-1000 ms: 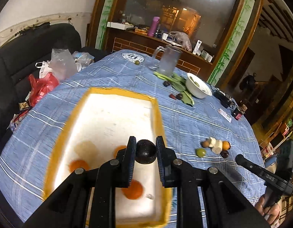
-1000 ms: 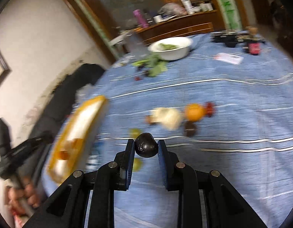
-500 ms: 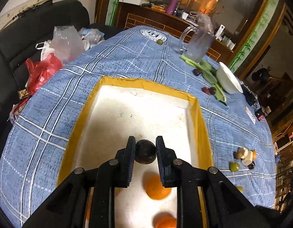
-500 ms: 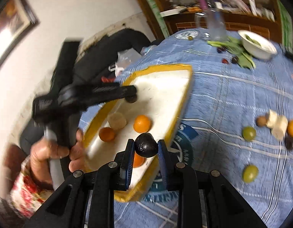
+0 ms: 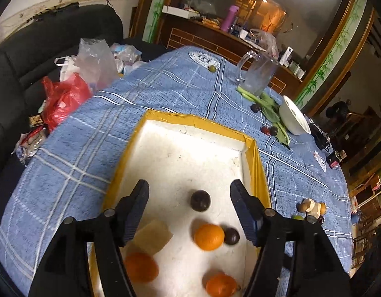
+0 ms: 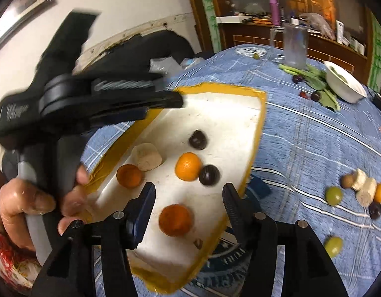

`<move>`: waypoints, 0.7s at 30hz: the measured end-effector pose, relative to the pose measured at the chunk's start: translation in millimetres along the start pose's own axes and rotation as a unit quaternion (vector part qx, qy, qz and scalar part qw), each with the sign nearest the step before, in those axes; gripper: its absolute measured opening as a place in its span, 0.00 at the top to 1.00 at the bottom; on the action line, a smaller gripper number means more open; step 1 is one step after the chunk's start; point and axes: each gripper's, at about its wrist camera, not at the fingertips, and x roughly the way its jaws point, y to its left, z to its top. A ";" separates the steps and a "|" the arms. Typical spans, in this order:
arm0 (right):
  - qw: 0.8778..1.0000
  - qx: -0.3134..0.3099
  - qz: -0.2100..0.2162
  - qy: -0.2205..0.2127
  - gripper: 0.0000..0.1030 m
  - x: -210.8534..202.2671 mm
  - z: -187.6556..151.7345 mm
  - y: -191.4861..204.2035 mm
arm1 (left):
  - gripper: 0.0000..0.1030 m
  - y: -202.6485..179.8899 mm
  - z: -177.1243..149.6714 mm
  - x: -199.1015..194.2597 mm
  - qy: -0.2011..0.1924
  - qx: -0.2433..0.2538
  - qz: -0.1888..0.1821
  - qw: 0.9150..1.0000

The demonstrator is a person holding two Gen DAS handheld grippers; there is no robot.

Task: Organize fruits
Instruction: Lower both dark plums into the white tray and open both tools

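Observation:
A white tray with a yellow rim (image 5: 198, 120) lies on the blue checked cloth. In it are three oranges, a pale chunk (image 5: 153, 235) and two dark plums. My left gripper (image 5: 189, 186) hangs over the tray with its jaws opening. One dark plum (image 5: 200, 200) lies free on the tray floor between its fingers. My right gripper (image 6: 189, 190) is over the tray's near corner, its jaws also opening on nothing. The second dark plum (image 6: 209, 175) rests ahead of it against an orange (image 6: 188, 166). A hand (image 6: 29, 198) holds the left gripper (image 6: 172, 89).
Loose fruit (image 6: 358, 190) lies on the cloth right of the tray: green ones, pale chunks, a small orange, a dark plum. A glass jug (image 5: 257, 76), green leaves and a white bowl (image 5: 293, 116) stand far right. Plastic bags (image 5: 64, 96) sit on the black sofa.
Both grippers were shut on dark plums and have opened; both plums now lie in the tray. The right gripper swung left from the loose fruit to the tray.

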 end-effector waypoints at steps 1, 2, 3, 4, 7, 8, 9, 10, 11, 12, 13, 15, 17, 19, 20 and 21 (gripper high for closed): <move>1.000 0.009 -0.001 -0.006 0.41 -7.9 -2.4 -6.4 | 0.33 -0.1 -1.5 -4.6 -0.002 0.001 -0.003 1.000; 1.000 0.015 -0.004 -0.009 0.41 -14.0 -4.8 -9.9 | 0.30 -2.0 -4.9 -12.5 -0.005 0.002 -0.008 1.000; 0.999 0.027 -0.009 -0.015 0.41 -24.1 -9.8 -19.8 | 0.28 -4.8 -8.0 -18.4 -0.009 0.005 -0.011 1.000; 0.999 0.037 -0.013 -0.019 0.41 -32.9 -14.6 -27.4 | 0.27 -7.3 -9.9 -21.9 -0.011 0.007 -0.014 1.000; 0.997 0.072 -0.027 -0.032 0.41 -58.8 -29.2 -55.3 | 0.25 -25.8 -21.4 -36.7 -0.016 0.028 -0.027 0.999; 0.995 0.085 -0.039 -0.037 0.41 -69.7 -36.5 -68.5 | 0.25 -31.6 -24.7 -39.3 -0.015 0.034 -0.032 0.999; 0.994 0.093 -0.047 -0.040 0.41 -78.7 -43.3 -73.9 | 0.25 -38.8 -28.6 -41.9 -0.014 0.042 -0.039 0.998; 0.992 0.103 -0.061 -0.043 0.41 -87.2 -50.2 -86.2 | 0.25 -49.6 -34.6 -44.6 -0.012 0.053 -0.048 0.997; 0.990 0.114 -0.073 -0.044 0.41 -95.4 -56.7 -97.0 | 0.24 -56.3 -38.8 -46.3 -0.011 0.060 -0.053 0.997; 0.987 0.128 -0.085 -0.045 0.41 -104.1 -64.3 -109.8 | 0.24 -68.9 -45.7 -47.0 -0.008 0.073 -0.061 0.995; 0.984 0.143 -0.095 -0.045 0.41 -111.4 -71.2 -122.0 | 0.23 -76.0 -49.4 -46.5 -0.006 0.080 -0.065 0.995; 0.978 0.170 -0.111 -0.046 0.41 -124.4 -83.2 -142.3 | 0.22 -97.8 -63.0 -40.5 0.005 0.102 -0.077 0.992; 0.974 0.186 -0.123 -0.048 0.41 -135.7 -93.7 -157.8 | 0.22 -114.3 -75.3 -31.1 0.021 0.114 -0.084 0.990; 0.971 0.192 -0.131 -0.049 0.41 -141.1 -99.2 -166.3 | 0.22 -130.1 -89.3 -19.7 0.042 0.124 -0.096 0.987; 0.970 0.195 -0.133 -0.049 0.41 -140.9 -100.9 -169.8 | 0.22 -136.6 -94.6 -15.9 0.048 0.129 -0.099 0.986; 0.970 0.199 -0.133 -0.048 0.41 -139.9 -102.4 -174.4 | 0.22 -143.9 -100.0 -12.1 0.053 0.136 -0.100 0.984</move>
